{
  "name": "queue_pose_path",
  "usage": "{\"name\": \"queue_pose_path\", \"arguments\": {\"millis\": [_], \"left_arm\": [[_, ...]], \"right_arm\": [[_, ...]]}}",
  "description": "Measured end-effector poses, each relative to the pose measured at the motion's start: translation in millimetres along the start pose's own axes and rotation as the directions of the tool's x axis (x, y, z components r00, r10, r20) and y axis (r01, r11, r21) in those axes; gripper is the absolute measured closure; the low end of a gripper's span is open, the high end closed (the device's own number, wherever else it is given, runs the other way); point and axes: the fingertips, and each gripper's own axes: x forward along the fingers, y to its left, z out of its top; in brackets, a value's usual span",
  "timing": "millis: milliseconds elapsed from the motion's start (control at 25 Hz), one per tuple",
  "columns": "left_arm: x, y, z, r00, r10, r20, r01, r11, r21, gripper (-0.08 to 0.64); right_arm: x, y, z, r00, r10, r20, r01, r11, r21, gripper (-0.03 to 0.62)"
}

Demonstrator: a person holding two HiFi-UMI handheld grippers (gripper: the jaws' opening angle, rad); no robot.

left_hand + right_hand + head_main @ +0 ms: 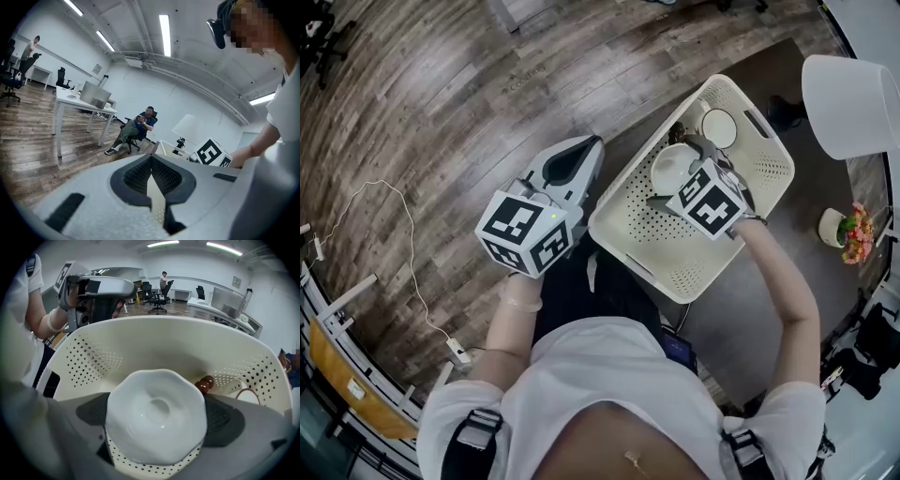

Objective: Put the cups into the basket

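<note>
The right hand-held gripper [673,172] is clamped on a white scalloped cup [157,411]. Its dark pads press the cup's two sides, and the cup's round face is turned back along the jaws toward the camera, so the cup's axis runs roughly in line with the hand-held gripper, not across it. Whether that face is the mouth or the base is hard to tell, though its shallow central hollow suggests the inside. The cup hangs inside the cream perforated basket [670,239], over the middle of its floor and within its rim. The move to come therefore looks like a short lowering straight toward the basket's floor and a release, with no sideways travel needed. The basket's perforated floor shows just under the cup's lower edge in the right gripper view, but I cannot tell whether cup and floor touch. The left hand-held gripper [581,155] is outside the basket, just beside its left rim, with its jaws together on nothing. It is the farther of the two from the held cup and seems to have no part in this step. Past the held cup, toward the basket's far corner, a second white cup [718,128] already sits inside. A few reddish-brown beads [205,383] lie on the floor near the far wall. The basket stands on a dark table [787,225].
</note>
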Motion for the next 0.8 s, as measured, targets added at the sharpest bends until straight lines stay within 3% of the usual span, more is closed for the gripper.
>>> {"name": "queue_pose_path", "arguments": {"millis": [800], "left_arm": [[-9.1, 1.1, -5.7, 1.0, -0.003, -0.001, 0.003, 1.0, -0.003, 0.549]], "right_arm": [[3.7, 3.3, 0.9, 0.999, -0.018, -0.034, 0.017, 1.0, -0.016, 0.029]]}}
